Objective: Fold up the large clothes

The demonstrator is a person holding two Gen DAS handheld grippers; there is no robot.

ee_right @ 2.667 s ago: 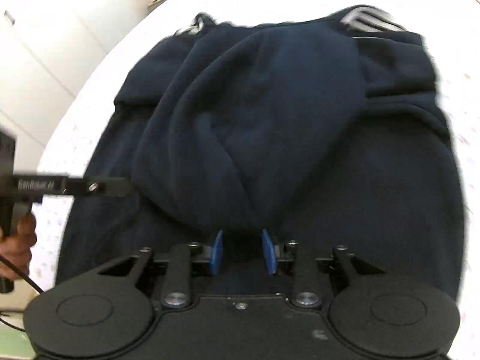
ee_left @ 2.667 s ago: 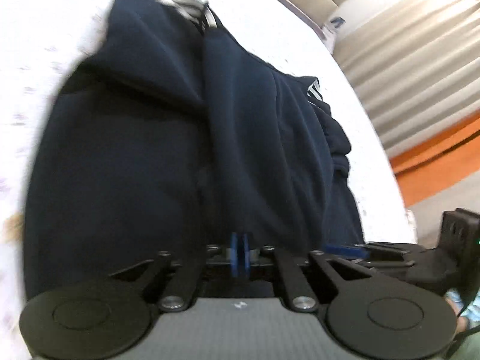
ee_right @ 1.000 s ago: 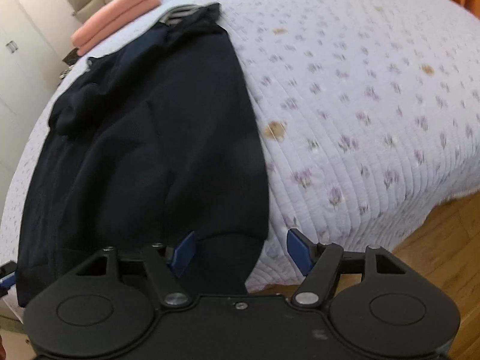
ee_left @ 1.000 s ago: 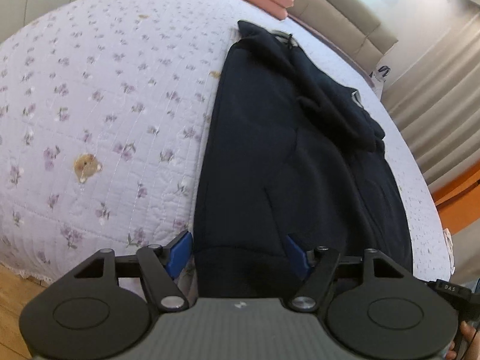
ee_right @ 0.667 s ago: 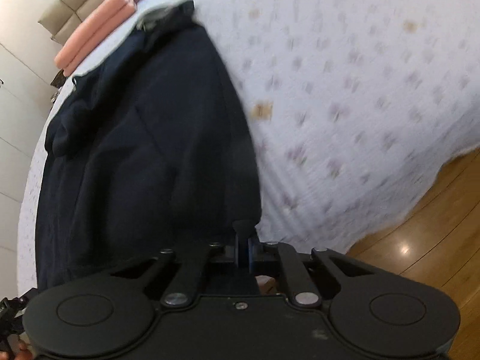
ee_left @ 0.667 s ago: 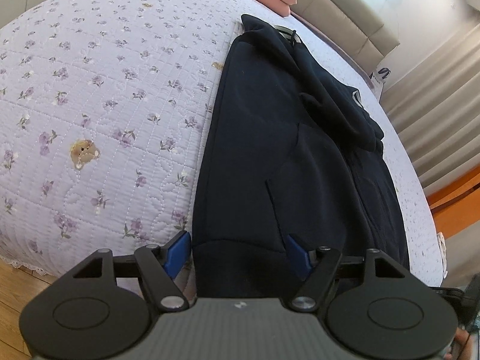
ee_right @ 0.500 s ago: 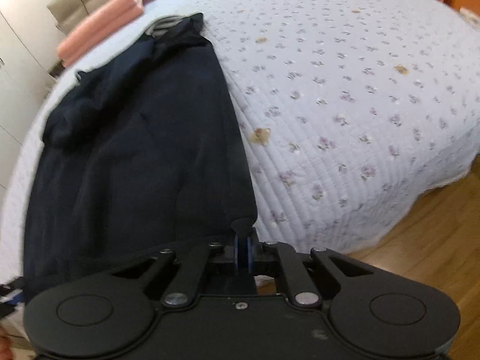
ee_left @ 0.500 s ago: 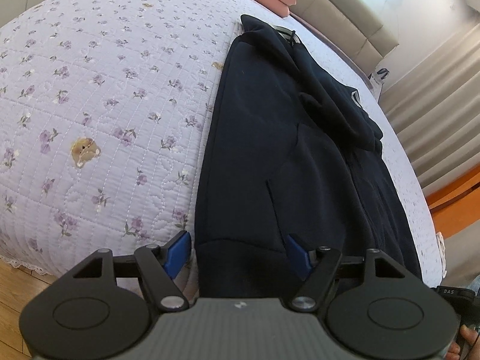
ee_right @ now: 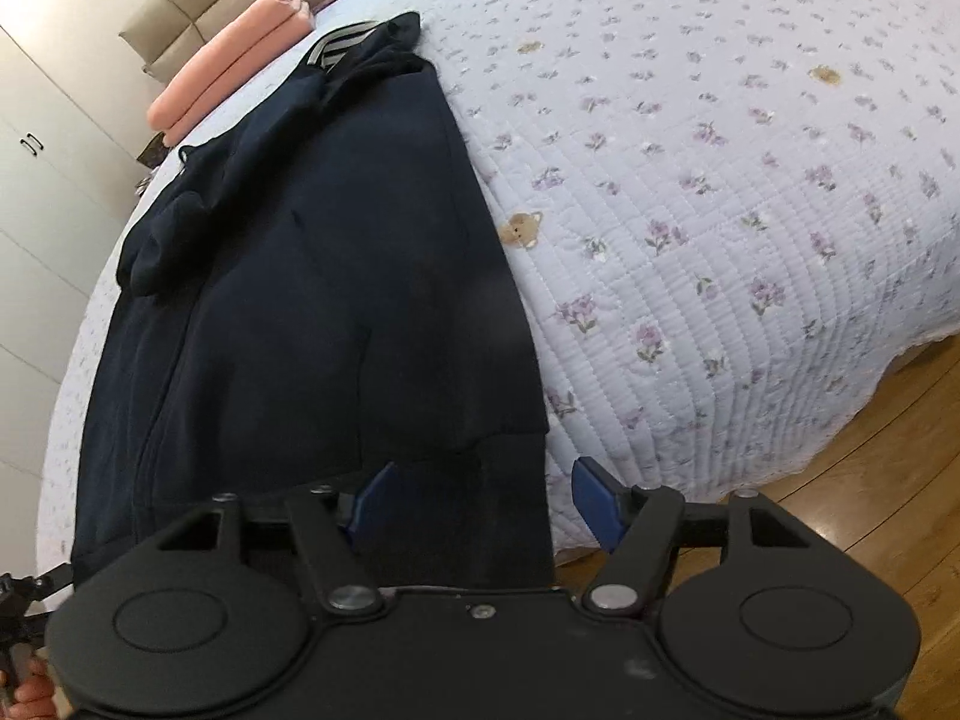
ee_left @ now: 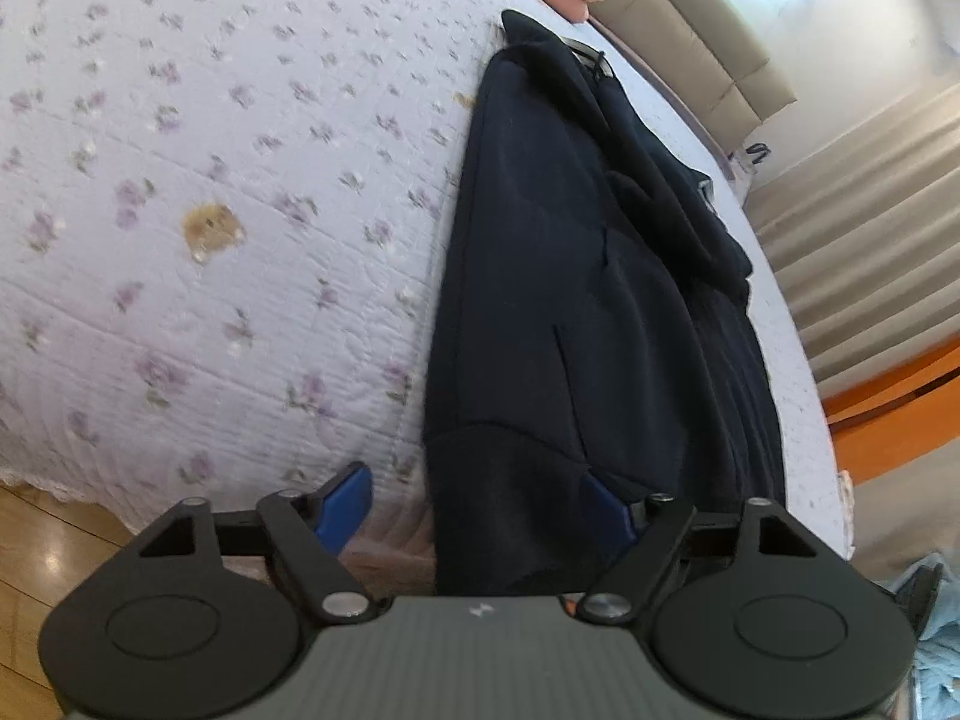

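A dark navy hoodie (ee_left: 570, 300) lies lengthwise on the bed, with its ribbed hem hanging over the near edge. My left gripper (ee_left: 477, 510) straddles the hem's left corner. Its jaws are opening, and the blue pads stand clear on either side of the cloth. In the right wrist view the same hoodie (ee_right: 312, 276) stretches away from me, striped lining showing at its far end. My right gripper (ee_right: 485, 504) is over the hem's right corner. Its jaws are opening too, with the cloth loose between them.
The bed's lilac flowered quilt (ee_right: 750, 210) drops to a wooden floor (ee_right: 870, 450) at the near side. A folded pink blanket (ee_right: 228, 60) lies by the beige headboard. White wardrobe doors (ee_right: 36, 180) stand on one side and pale curtains (ee_left: 870, 210) on the other.
The right gripper was shut on the hem's edge half a second ago and now stands open around it. The left gripper's jaws have widened a little and it has dropped towards the bed's edge.
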